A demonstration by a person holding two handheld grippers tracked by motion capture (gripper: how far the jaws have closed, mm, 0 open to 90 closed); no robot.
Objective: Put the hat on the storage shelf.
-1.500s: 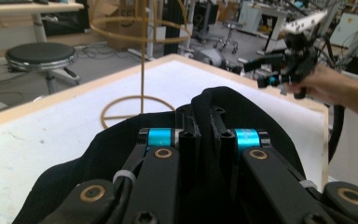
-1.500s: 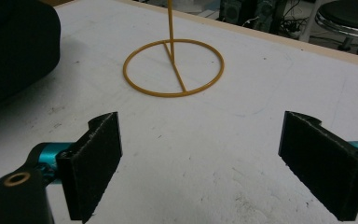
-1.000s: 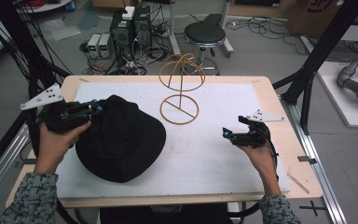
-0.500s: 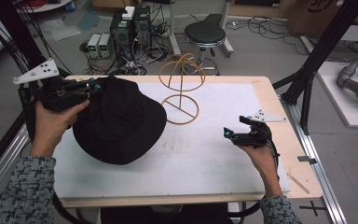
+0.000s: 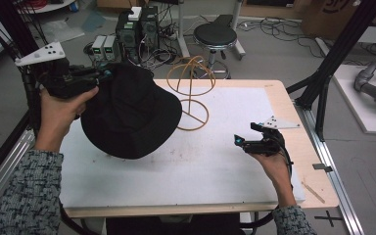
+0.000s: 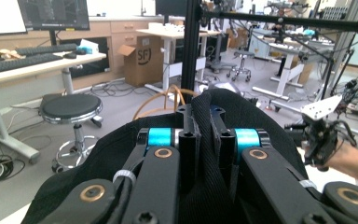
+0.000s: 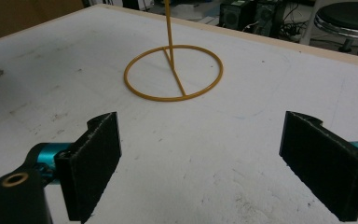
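A black brimmed hat [image 5: 127, 117] hangs tilted above the left part of the white table [image 5: 200, 166]. My left gripper [image 5: 105, 73] is shut on its brim at the far left edge. In the left gripper view the jaws [image 6: 204, 121] pinch a fold of the hat's fabric [image 6: 251, 112]. A yellow wire hat stand [image 5: 192, 78] with a ring base stands just right of the hat, at the table's far middle. My right gripper [image 5: 237, 141] rests low at the right, open. Nothing lies between its fingers [image 7: 200, 163], which face the stand's ring base [image 7: 173, 72].
A black stool [image 5: 216, 35] and computer boxes [image 5: 137, 24] stand on the floor beyond the table. A black frame post [image 5: 333, 63] rises at the far right corner. The table's wooden rim [image 5: 293, 122] runs along the right side.
My left gripper has lifted the hat off the table and carried it up and away, closer to the wire stand. The right gripper has stayed put.
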